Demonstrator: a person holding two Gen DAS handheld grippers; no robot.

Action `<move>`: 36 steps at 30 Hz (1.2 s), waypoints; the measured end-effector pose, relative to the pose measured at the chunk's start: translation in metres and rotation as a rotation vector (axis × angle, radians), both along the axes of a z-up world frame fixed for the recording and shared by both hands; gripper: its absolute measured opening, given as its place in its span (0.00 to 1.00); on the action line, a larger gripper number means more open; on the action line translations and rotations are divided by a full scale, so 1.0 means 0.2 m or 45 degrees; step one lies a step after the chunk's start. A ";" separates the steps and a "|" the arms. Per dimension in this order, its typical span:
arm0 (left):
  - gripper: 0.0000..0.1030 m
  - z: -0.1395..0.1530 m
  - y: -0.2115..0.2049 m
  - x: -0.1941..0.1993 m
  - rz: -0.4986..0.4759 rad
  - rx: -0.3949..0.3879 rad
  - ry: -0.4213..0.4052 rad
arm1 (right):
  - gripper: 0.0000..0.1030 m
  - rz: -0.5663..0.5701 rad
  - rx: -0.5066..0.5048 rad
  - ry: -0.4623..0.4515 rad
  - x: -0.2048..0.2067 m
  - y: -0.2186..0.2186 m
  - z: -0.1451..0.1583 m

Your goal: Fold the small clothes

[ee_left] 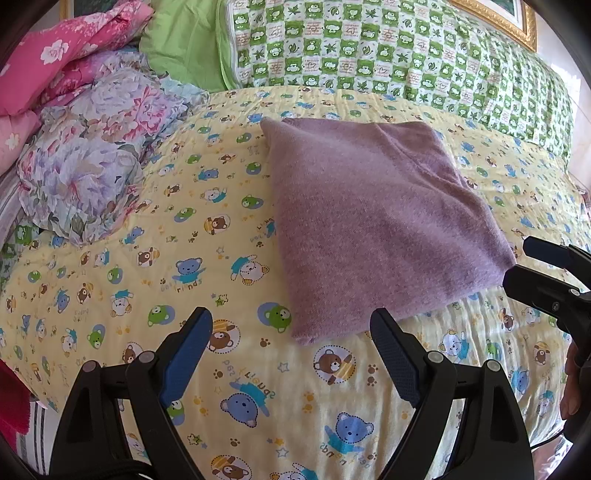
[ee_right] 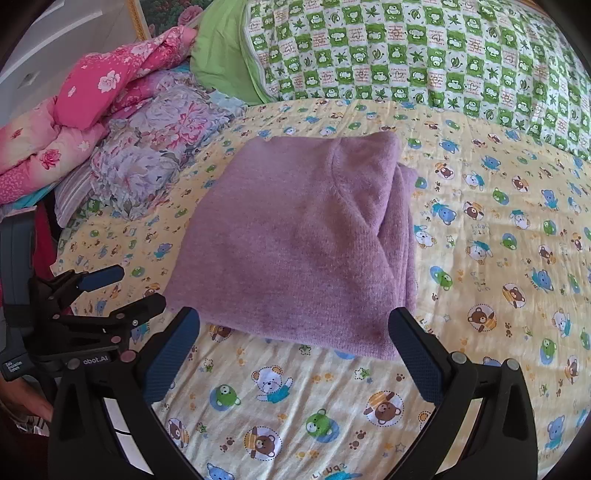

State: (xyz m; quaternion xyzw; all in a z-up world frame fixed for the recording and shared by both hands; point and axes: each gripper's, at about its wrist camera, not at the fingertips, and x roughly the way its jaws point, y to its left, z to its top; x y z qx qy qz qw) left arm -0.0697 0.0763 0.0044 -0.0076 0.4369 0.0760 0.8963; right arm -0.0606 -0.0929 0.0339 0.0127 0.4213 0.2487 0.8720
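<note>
A purple knit garment lies folded into a rough rectangle on the yellow bear-print bed cover. It also shows in the right wrist view, with a stacked fold along its right side. My left gripper is open and empty, just short of the garment's near left corner. My right gripper is open and empty, its jaws wide in front of the garment's near edge. Each gripper shows in the other's view: the right gripper at the garment's right corner, the left gripper at its left.
A floral purple bundle and pink quilts are piled at the left. A green checked quilt lies along the back. The yellow bed cover stretches right of the garment. A framed picture hangs behind.
</note>
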 end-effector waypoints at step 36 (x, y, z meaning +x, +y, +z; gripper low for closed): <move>0.85 0.02 0.01 0.01 -0.006 0.003 -0.004 | 0.99 -0.003 0.013 -0.001 0.02 -0.01 0.03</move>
